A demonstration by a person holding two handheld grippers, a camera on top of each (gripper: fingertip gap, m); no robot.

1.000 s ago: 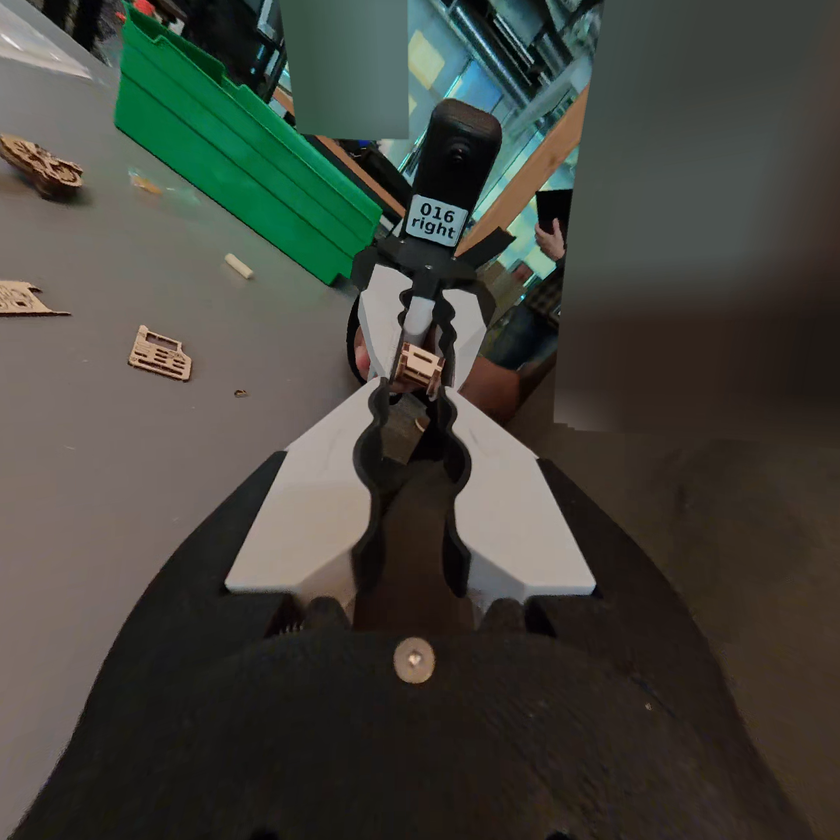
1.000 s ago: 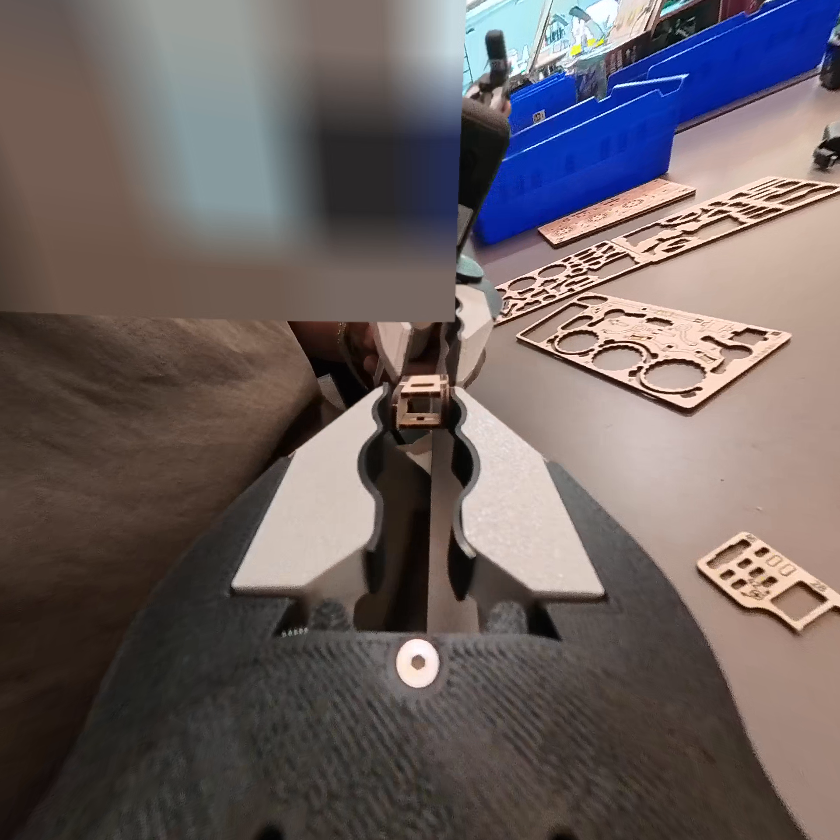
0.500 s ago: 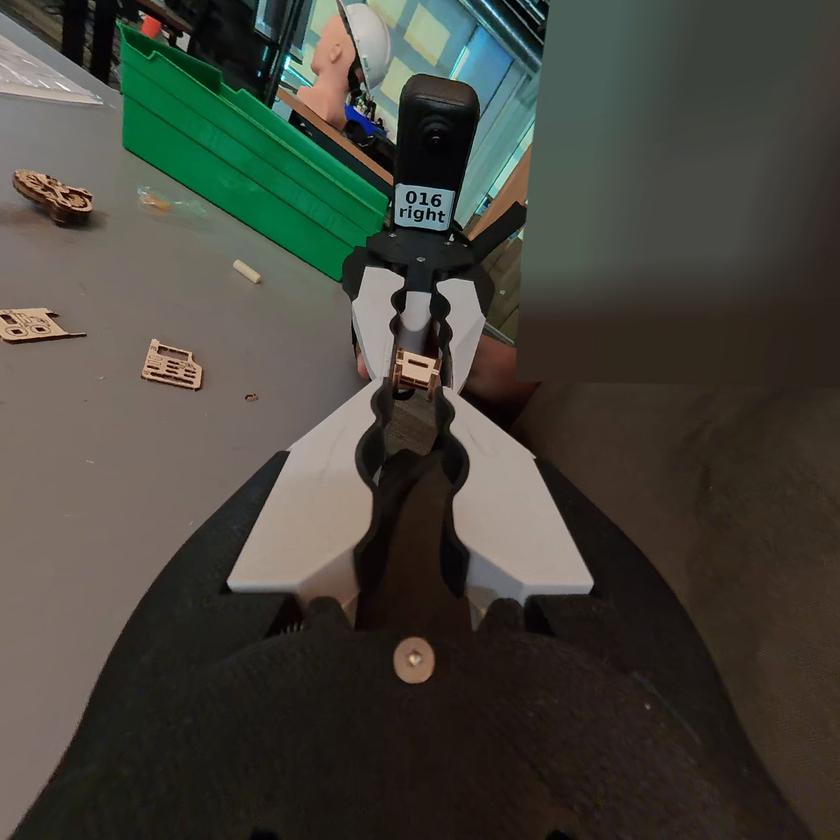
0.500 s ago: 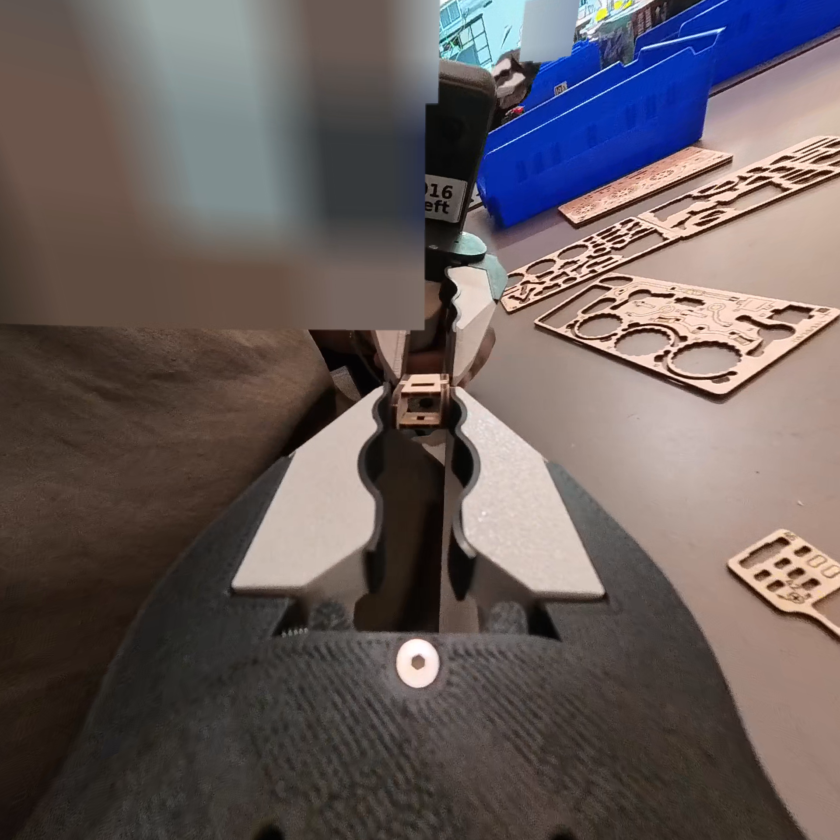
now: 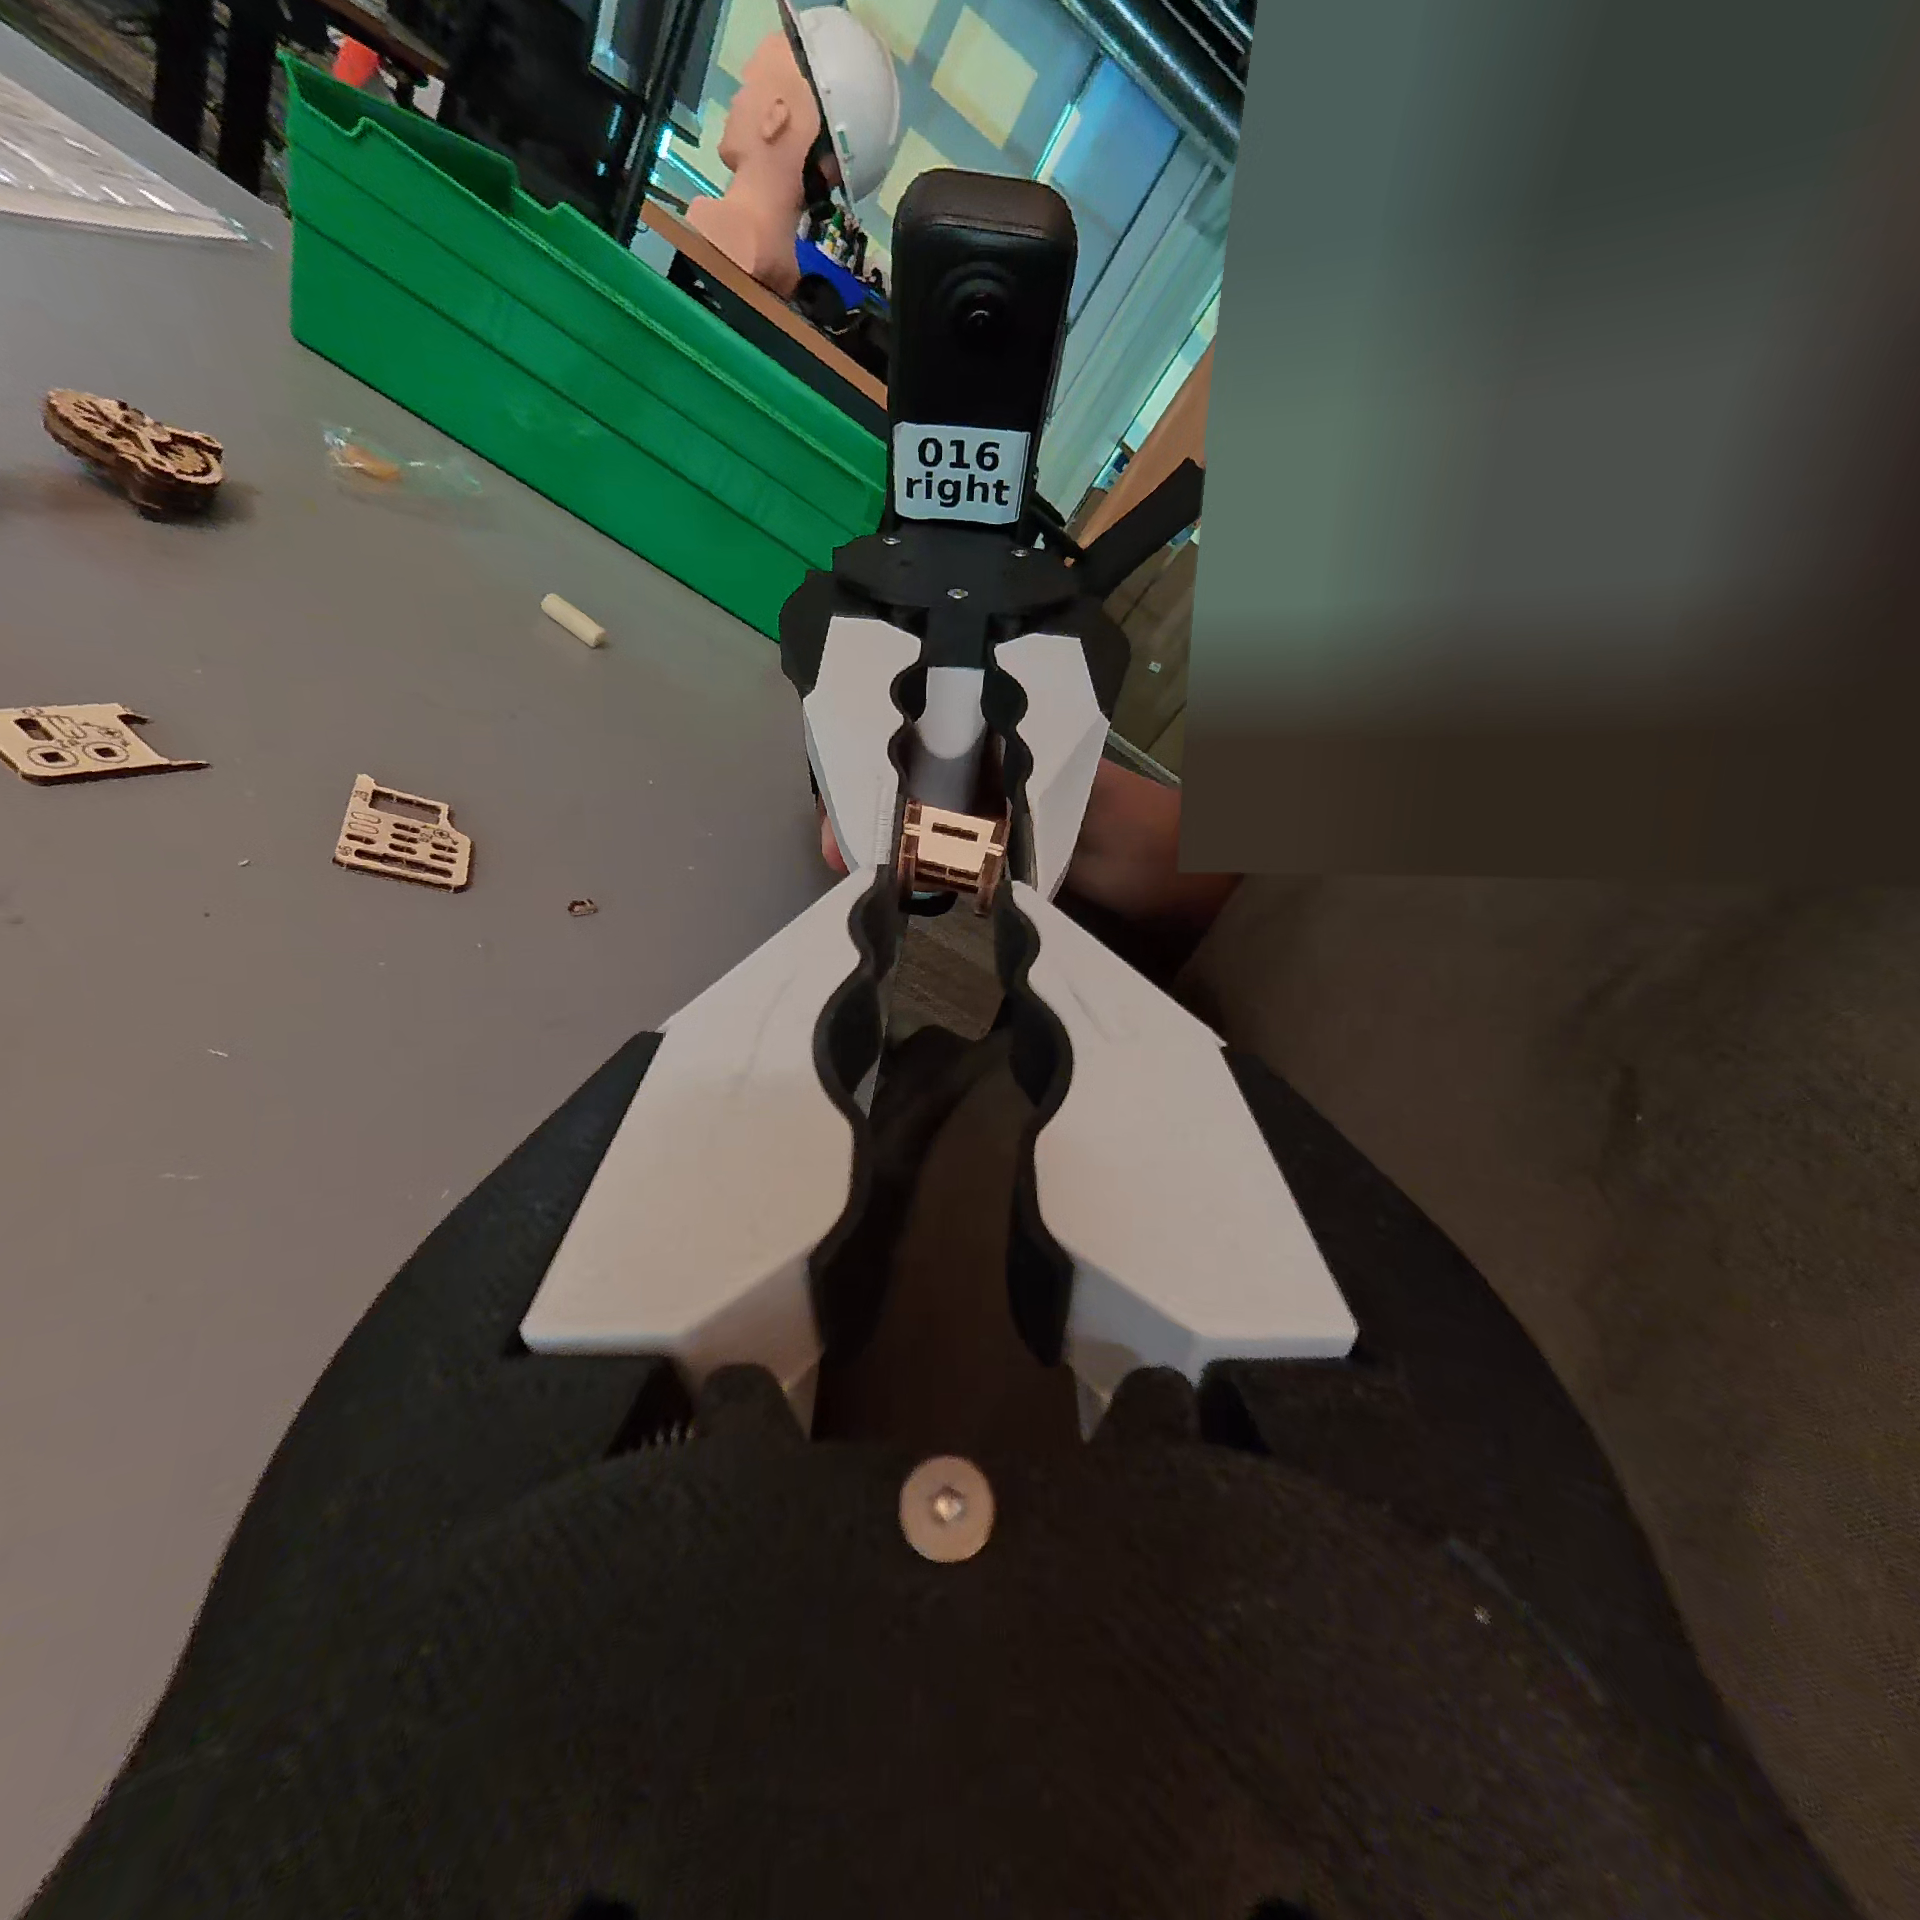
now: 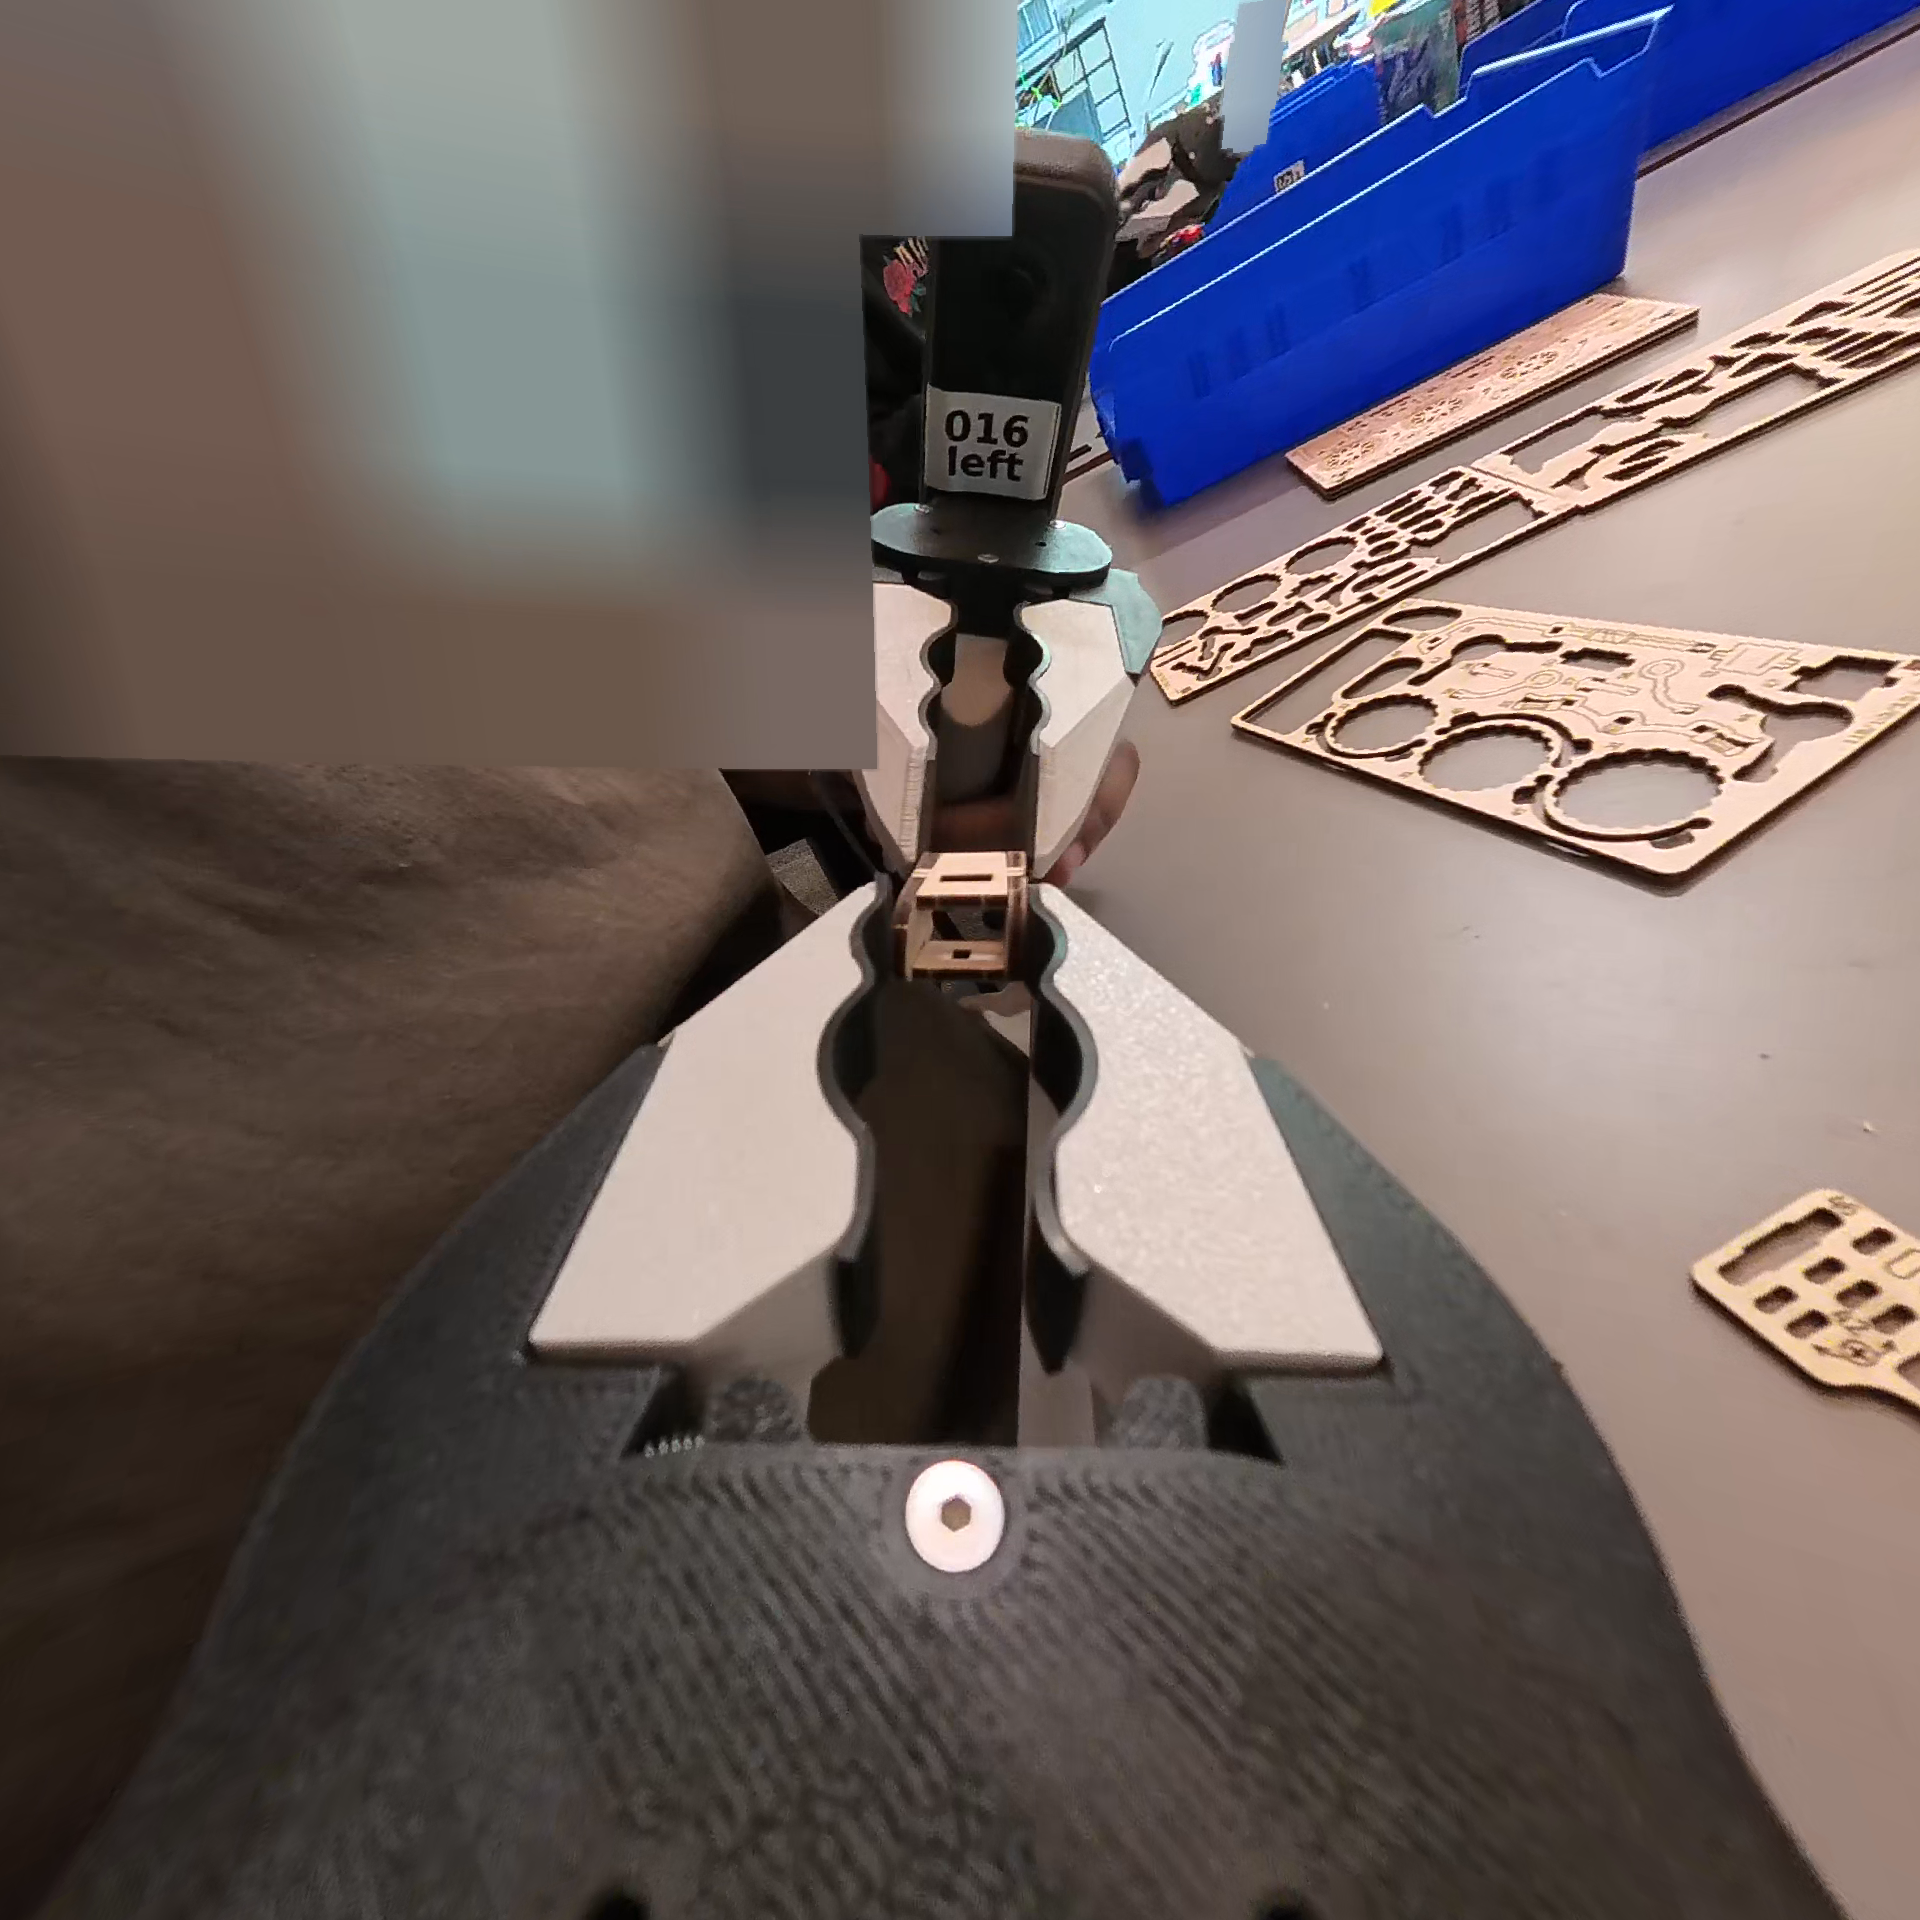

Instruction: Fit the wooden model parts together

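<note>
A small wooden box assembly [image 5: 951, 850] is held above the table edge between two grippers that face each other tip to tip. My left gripper [image 5: 948, 896] is shut on its near end. My right gripper [image 5: 951, 821] faces it and clamps the far end. In the right wrist view the box assembly [image 6: 961, 928] sits between my right gripper's [image 6: 961, 940] fingertips, with the left gripper [image 6: 971, 831] right behind it. The open side of the box faces the right camera.
A green bin [image 5: 540, 343], a white peg [image 5: 572, 620], flat wooden pieces [image 5: 403, 834] and a built wooden part [image 5: 135, 465] lie on the grey table [image 5: 312, 1039]. A blue bin [image 6: 1351, 301], punched wooden sheets [image 6: 1558, 748] and a small panel [image 6: 1818, 1299] lie to the right. The tips of both grippers are at nearly the same place.
Both grippers stayed tip to tip on the box while the pair swung and levelled a little. The box turned slightly between the fingers.
</note>
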